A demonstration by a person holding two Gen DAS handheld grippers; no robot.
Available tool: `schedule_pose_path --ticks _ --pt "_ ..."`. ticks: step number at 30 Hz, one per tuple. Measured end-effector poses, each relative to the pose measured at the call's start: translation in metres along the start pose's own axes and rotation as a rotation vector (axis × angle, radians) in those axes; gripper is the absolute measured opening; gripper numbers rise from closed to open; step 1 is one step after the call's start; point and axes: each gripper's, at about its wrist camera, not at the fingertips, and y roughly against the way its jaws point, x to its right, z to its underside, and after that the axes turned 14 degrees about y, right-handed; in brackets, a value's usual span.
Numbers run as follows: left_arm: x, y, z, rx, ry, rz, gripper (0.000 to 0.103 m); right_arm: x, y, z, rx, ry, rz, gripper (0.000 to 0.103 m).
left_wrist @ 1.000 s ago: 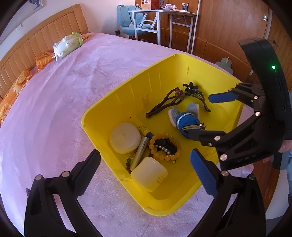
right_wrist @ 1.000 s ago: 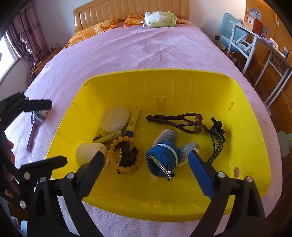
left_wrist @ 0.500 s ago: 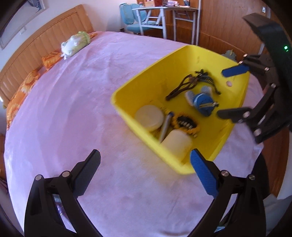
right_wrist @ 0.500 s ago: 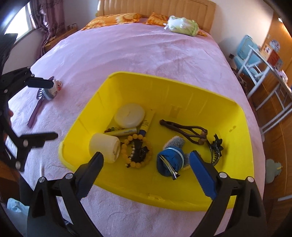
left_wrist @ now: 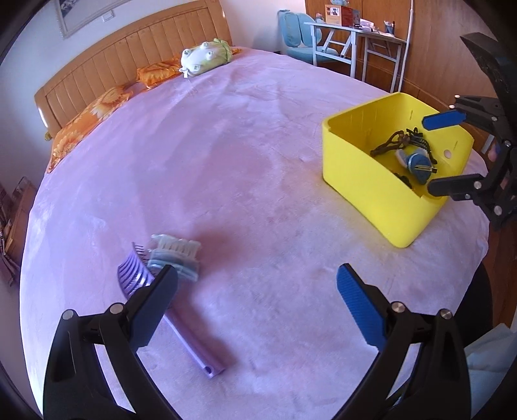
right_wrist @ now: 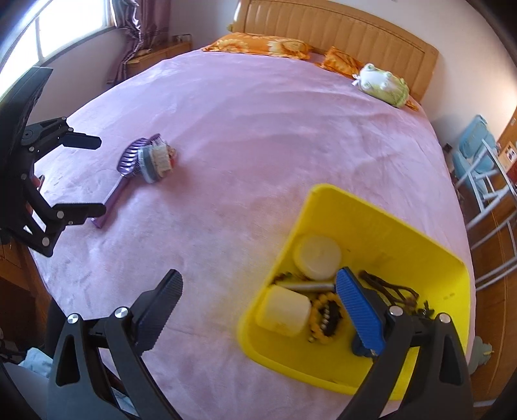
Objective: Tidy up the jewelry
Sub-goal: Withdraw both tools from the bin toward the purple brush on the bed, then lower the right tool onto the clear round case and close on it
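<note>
Hovering wide-jawed and empty, the left gripper (left_wrist: 255,287) sits beside the purple comb (left_wrist: 181,310), the equally spread right gripper (right_wrist: 258,289) straddling the yellow bin's (right_wrist: 416,239) near wall.

No text, label, brand or number can be read anywhere in either view. The red and white boxes (left_wrist: 342,14) on the white metal-framed desk (left_wrist: 355,30) carry printing, but it is too small and blurred to make out. The framed picture (left_wrist: 84,13) above the wooden headboard shows no legible writing either.
</note>
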Motion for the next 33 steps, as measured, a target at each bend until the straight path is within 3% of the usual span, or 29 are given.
schedule_pose_path --ticks 9,18,22,28,31,32,33 --pt "-0.062 0.012 0.030 0.042 0.092 -0.032 0.096 -0.053 -0.021 -0.048 0.006 0.065 -0.049 0.097" --pt "-0.120 -0.016 0.070 0.012 0.246 -0.043 0.096 -0.113 -0.097 -0.085 -0.070 0.114 -0.108 0.097" --pt "-0.144 -0.028 0.081 0.005 0.318 -0.058 0.096 -0.134 -0.128 -0.107 -0.060 0.126 -0.105 0.097" --pt "-0.158 -0.043 0.091 -0.011 0.319 -0.062 0.096 -0.143 -0.163 -0.147 -0.019 0.061 -0.193 0.097" --pt "-0.163 -0.049 0.093 -0.009 0.317 -0.051 0.096 -0.146 -0.176 -0.161 -0.025 0.057 -0.196 0.096" --pt "-0.164 -0.051 0.092 -0.008 0.320 -0.045 0.096 -0.146 -0.181 -0.165 -0.023 0.055 -0.189 0.088" --pt "-0.165 -0.053 0.092 -0.007 0.324 -0.037 0.096 -0.146 -0.185 -0.168 -0.025 0.050 -0.186 0.071"
